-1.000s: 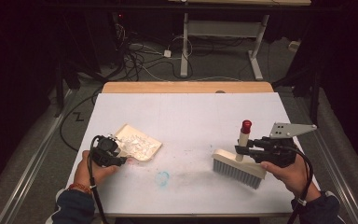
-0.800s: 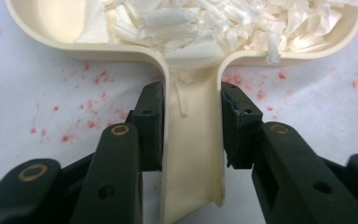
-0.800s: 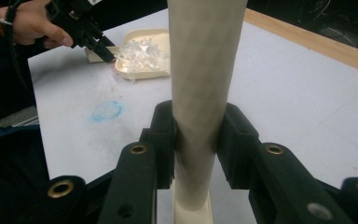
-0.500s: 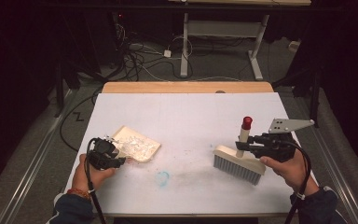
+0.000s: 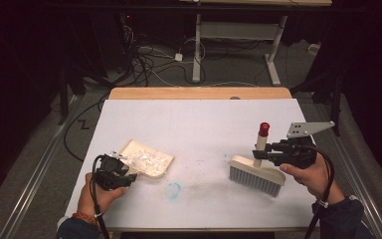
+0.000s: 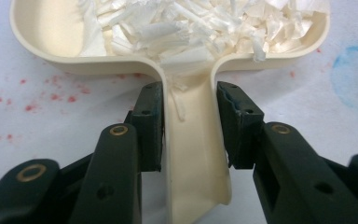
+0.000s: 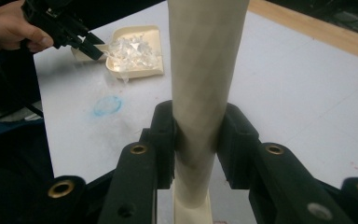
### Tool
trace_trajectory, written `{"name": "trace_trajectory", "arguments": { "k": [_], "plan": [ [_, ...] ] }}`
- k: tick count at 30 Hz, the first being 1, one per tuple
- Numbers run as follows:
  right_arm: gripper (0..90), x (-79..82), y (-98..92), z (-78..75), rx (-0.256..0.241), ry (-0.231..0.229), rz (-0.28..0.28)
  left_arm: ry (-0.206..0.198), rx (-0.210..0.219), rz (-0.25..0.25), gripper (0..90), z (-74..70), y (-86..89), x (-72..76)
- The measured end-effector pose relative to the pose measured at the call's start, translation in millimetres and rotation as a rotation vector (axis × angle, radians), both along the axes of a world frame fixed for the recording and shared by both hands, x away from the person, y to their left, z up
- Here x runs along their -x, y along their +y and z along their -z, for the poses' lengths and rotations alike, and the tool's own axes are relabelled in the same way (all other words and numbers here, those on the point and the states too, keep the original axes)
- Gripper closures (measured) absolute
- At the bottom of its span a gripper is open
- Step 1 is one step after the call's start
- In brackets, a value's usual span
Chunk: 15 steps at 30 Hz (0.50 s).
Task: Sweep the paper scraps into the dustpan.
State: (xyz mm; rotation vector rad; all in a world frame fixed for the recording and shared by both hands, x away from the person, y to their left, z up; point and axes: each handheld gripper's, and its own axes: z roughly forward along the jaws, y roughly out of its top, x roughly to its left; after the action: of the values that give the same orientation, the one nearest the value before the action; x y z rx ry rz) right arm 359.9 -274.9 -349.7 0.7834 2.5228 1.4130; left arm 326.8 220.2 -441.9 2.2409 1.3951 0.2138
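On the white counter (image 5: 199, 124) the left gripper (image 6: 189, 116) had its jaws clamped on the handle of the cream dustpan (image 5: 146, 159), seemingly to steady its load of paper shreds (image 6: 205, 23), while the right gripper (image 7: 196, 140) gripped the brush (image 5: 256, 173) handle upright, bristles resting on the counter well apart from the pan.

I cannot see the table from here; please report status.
Left gripper astride dustpan handle, paper shreds inside. Right gripper clamps brush handle. Nothing between them.
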Motion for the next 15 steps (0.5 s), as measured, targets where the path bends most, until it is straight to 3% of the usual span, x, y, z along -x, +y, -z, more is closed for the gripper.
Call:
{"name": "trace_trajectory", "arguments": {
  "k": [9,15],
  "plan": [
    [70.6,-10.6,-4.2,1.4,0.007,0.049,-0.015,-0.001,0.014,0.046,58.4,0.9,-13.8,11.2],
    [70.6,-21.4,-1.6,3.7,0.021,0.057,-0.002,-0.01,0.015,0.063,56.8,0.2,-17.2,14.3]
  ]
}}
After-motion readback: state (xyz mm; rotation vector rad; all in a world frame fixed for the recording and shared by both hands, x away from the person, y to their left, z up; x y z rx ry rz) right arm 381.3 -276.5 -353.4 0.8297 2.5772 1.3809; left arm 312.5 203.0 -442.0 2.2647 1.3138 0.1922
